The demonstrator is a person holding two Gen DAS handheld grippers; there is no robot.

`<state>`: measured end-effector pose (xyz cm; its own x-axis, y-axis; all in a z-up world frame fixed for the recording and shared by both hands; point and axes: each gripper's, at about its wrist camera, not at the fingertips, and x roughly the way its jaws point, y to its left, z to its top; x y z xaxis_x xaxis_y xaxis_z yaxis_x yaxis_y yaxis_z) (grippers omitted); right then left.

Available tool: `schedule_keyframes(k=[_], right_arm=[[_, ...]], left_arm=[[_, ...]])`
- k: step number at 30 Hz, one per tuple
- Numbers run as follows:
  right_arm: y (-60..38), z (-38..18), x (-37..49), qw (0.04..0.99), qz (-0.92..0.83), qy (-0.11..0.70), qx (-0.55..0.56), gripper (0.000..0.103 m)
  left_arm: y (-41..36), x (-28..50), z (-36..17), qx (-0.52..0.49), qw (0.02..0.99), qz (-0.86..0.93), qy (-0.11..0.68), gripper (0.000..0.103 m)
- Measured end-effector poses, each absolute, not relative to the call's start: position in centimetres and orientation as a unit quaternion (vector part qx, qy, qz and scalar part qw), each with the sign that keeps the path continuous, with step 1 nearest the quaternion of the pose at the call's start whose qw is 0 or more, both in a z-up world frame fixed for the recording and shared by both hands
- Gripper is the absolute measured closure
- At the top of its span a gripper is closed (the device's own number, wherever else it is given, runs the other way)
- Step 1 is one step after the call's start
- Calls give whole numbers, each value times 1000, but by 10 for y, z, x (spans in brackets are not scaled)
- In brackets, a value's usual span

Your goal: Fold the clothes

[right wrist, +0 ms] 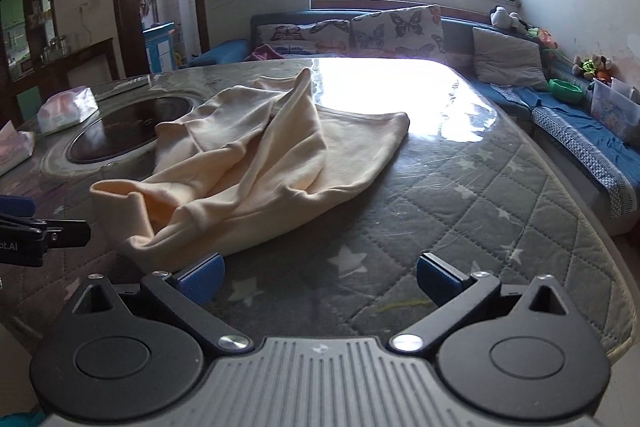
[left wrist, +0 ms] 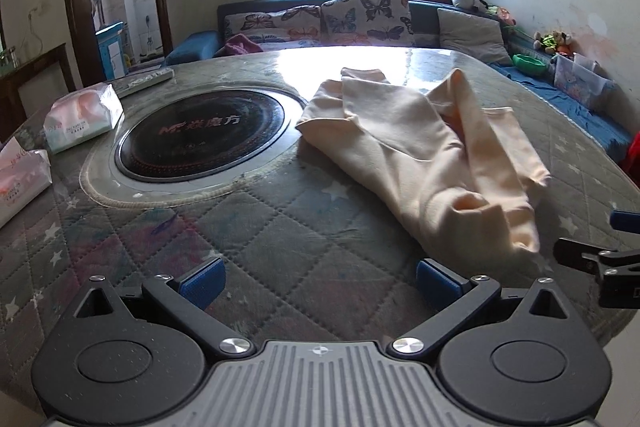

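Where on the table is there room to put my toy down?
The quilted table cover lies bare to the right of the cream garment, and in front between it and the right gripper. The left side is crowded: induction cooktop and tissue packs.

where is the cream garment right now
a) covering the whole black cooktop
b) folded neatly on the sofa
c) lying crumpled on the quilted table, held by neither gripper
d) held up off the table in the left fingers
c: the cream garment lies bunched on the quilted table, while the left gripper and the right gripper are both open and empty.
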<state>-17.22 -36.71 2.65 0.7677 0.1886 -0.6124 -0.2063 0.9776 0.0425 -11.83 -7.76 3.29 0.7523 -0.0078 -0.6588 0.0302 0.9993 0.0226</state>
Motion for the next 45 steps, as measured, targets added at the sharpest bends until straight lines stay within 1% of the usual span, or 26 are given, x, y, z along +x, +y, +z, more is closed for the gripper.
schedule_keyframes(k=[11,45], right_arm=[[-364,31,-187,940,104,324,-22,0],[-358,30,-191,939,105,326,-37,0]], left_arm=[[-101,-132,33,45,940,-36,336,0],[-115,-135,27,71,935,-57,343,0]])
